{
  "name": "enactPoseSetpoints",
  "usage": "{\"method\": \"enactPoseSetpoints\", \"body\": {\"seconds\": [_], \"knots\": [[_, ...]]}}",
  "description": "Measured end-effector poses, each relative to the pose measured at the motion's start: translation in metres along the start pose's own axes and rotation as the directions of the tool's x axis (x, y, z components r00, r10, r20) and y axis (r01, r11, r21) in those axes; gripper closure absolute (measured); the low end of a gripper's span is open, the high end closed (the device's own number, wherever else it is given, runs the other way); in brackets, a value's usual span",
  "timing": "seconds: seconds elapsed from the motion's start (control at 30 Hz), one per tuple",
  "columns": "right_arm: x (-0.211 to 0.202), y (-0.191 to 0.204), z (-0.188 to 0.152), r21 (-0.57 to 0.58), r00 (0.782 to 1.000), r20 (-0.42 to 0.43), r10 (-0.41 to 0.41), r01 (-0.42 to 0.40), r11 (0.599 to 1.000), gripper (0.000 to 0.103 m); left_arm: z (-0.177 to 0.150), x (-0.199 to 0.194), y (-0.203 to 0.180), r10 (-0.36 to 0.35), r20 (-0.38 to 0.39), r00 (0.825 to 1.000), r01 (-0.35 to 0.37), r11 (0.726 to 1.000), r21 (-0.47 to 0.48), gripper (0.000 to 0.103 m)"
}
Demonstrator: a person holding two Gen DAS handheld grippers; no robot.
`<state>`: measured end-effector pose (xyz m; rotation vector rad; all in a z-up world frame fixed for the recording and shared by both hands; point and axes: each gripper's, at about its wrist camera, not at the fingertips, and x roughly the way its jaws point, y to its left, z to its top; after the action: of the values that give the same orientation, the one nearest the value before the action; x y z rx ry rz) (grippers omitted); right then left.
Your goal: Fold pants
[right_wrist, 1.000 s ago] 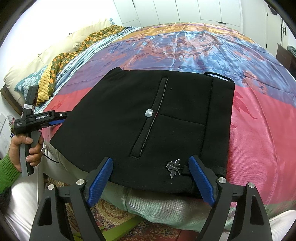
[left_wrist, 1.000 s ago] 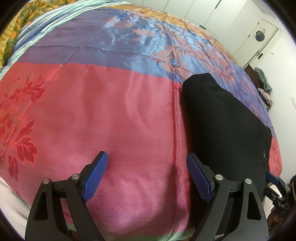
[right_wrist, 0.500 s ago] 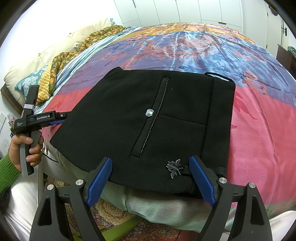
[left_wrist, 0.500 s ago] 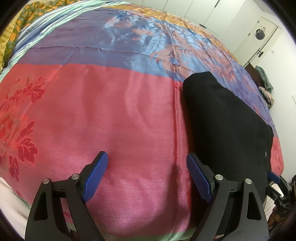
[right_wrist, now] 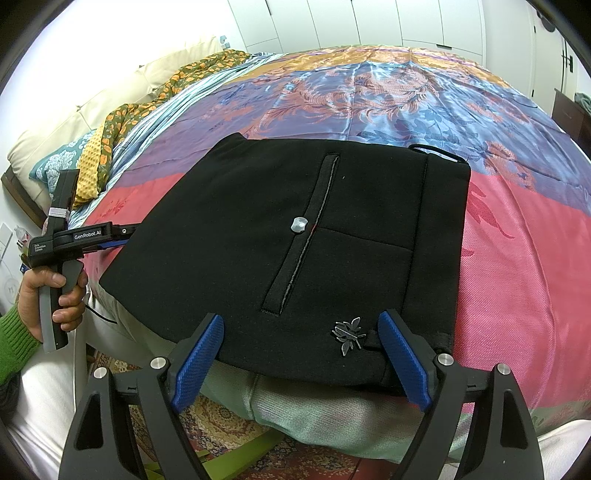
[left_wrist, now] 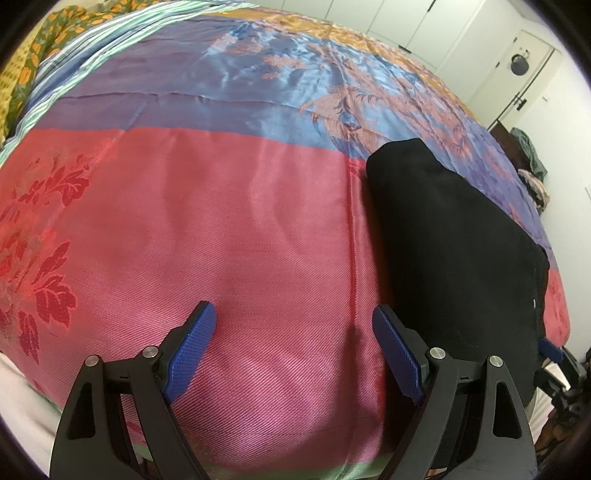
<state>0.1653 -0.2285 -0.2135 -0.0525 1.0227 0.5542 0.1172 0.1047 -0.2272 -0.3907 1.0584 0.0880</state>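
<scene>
The black pants (right_wrist: pixel 295 236) lie folded into a flat rectangle near the bed's front edge, with a welt pocket, a silver button and a small metal leaf ornament (right_wrist: pixel 349 334) facing up. My right gripper (right_wrist: pixel 301 350) hovers open over their near edge, nothing pressed between its blue pads. In the left wrist view the same pants (left_wrist: pixel 450 251) lie to the right. My left gripper (left_wrist: pixel 291 347) stands open over bare pink bedspread, its right finger beside the pants' edge. The right wrist view shows the left gripper (right_wrist: pixel 110 238) held by a hand in a green sleeve.
A satin bedspread (left_wrist: pixel 184 221) in pink, blue and orange bands covers the bed. Pillows and a yellow-green cloth (right_wrist: pixel 110 136) lie at the head. White wardrobe doors (right_wrist: pixel 369 22) stand behind. A patterned rug (right_wrist: pixel 221 417) shows below the bed edge.
</scene>
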Motion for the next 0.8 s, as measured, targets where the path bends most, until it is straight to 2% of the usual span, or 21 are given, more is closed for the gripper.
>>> {"method": "enactPoseSetpoints", "body": {"seconds": [0.3, 0.47, 0.57, 0.63, 0.67, 0.7, 0.77, 0.8], "knots": [[0.0, 0.001, 0.0, -0.001, 1.0, 0.003, -0.002, 0.002, 1.0, 0.017, -0.001, 0.001, 0.0, 0.008, -0.004, 1.0, -0.008, 1.0, 0.012, 0.015], [0.003, 0.006, 0.003, -0.029, 1.0, -0.008, 0.004, -0.004, 1.0, 0.005, -0.001, 0.003, -0.002, 0.007, -0.014, 1.0, -0.006, 1.0, 0.022, 0.012], [-0.003, 0.007, 0.012, -0.037, 1.0, -0.008, 0.029, -0.029, 0.999, 0.007, -0.001, 0.003, -0.004, 0.015, -0.015, 1.0, -0.014, 0.999, 0.039, 0.011], [-0.024, -0.012, 0.024, 0.064, 0.991, 0.044, 0.127, -0.13, 0.989, 0.013, -0.002, 0.001, -0.006, 0.022, -0.019, 1.0, -0.021, 0.998, 0.059, 0.011], [-0.039, -0.028, 0.029, 0.132, 0.981, 0.097, 0.17, -0.182, 0.974, 0.014, -0.002, 0.0, -0.006, 0.021, -0.02, 1.0, -0.019, 0.998, 0.062, 0.011], [-0.049, -0.041, 0.032, 0.181, 0.972, 0.139, 0.187, -0.211, 0.961, 0.014, -0.001, -0.003, -0.006, 0.009, -0.023, 1.0, -0.008, 0.998, 0.06, 0.011], [-0.071, -0.087, 0.039, 0.327, 0.95, 0.227, 0.215, -0.283, 0.902, 0.014, 0.002, -0.009, -0.004, -0.065, -0.033, 0.997, 0.066, 0.997, 0.036, 0.011], [-0.076, -0.114, 0.041, 0.407, 0.941, 0.251, 0.227, -0.315, 0.858, 0.013, 0.005, -0.011, -0.004, -0.133, -0.047, 0.99, 0.133, 0.991, 0.012, 0.011]]}}
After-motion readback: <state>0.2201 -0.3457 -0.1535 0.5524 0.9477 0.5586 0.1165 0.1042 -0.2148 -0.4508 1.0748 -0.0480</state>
